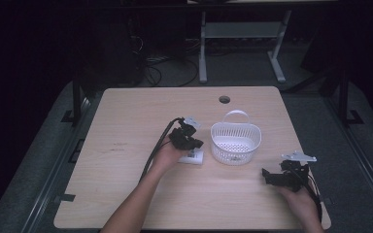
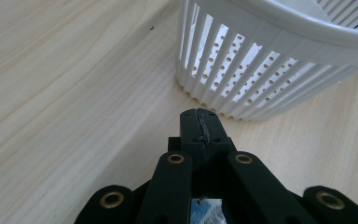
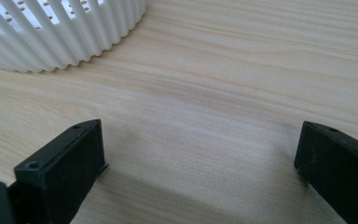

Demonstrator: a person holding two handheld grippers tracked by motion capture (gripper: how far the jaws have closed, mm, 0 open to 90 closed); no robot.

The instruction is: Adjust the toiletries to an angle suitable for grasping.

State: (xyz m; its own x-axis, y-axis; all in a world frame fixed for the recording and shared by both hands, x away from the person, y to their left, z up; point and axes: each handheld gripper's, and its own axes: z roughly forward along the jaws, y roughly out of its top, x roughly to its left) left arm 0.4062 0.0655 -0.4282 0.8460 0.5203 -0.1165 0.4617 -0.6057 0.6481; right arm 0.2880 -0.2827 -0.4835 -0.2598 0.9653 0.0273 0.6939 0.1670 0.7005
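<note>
Left claw (image 1: 193, 143) pinched fully together, hovering over a small white item (image 1: 193, 156) just left of the white slatted basket (image 1: 236, 141) on the counter (image 1: 126, 126). Right claw (image 1: 267, 175) spread wide, low over bare wood, well right of basket.

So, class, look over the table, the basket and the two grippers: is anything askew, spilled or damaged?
Nothing stands out. The white basket stands upright on the table, nothing spilled. The left gripper is beside it above a small white item; the right gripper is open.

White basket (image 1: 236, 141) on table (image 1: 126, 141)
</note>
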